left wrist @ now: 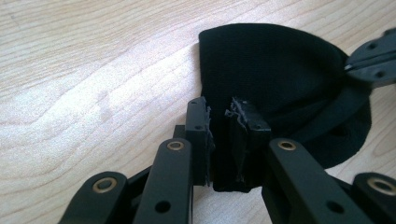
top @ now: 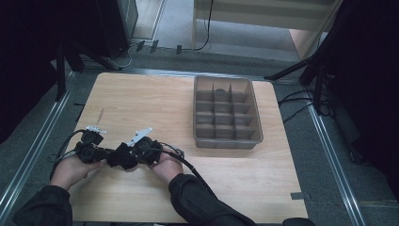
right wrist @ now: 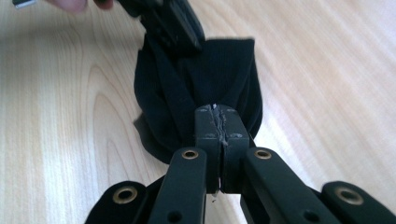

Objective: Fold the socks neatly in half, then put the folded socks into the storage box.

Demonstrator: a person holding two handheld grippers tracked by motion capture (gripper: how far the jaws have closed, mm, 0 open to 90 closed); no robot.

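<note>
A black knitted cloth (top: pixel 123 159) lies bunched on the wooden table (top: pixel 155 101) near its front left, between my two grippers. My left gripper (left wrist: pixel 219 116) is shut on a folded edge of the cloth (left wrist: pixel 280 70), and the fabric fills the narrow gap between its pads. My right gripper (right wrist: pixel 218 116) is shut tight on the opposite edge of the cloth (right wrist: pixel 168 102). In the high view the left gripper (top: pixel 109 157) and the right gripper (top: pixel 134 155) point at each other, tips almost meeting. Each gripper view shows the other tool: the right gripper (left wrist: pixel 373 60) and the left gripper (right wrist: pixel 177 28).
A grey plastic tray (top: pixel 228 143) divided into several compartments stands at the back right of the table. Cables trail from both grippers across the front of the table. Dark stands and cables line the floor around the table.
</note>
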